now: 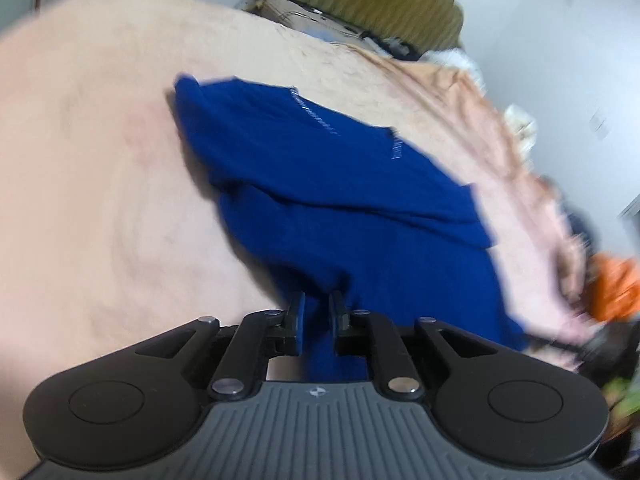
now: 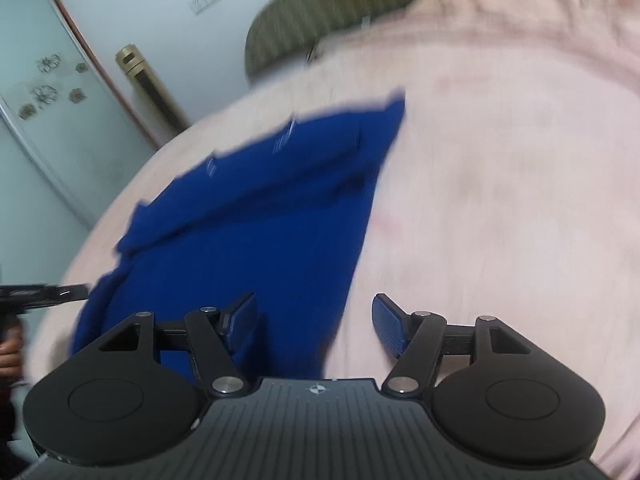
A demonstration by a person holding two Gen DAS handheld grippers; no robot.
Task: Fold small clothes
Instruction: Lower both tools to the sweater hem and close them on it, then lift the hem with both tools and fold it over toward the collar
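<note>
On the pink bedcover (image 1: 100,200), the blue garment (image 1: 340,208) lies partly folded, one layer already turned over along a crease; judging by its loose edges, further folds remain. At left, the left gripper (image 1: 318,316) has its fingers nearly closed, pinching the garment's near edge. At right, the right gripper (image 2: 314,320) stands wide open over the garment's near corner, holding nothing. Small white lettering on the fabric (image 1: 316,114) and a wall label (image 2: 205,0) are too blurred to read.
</note>
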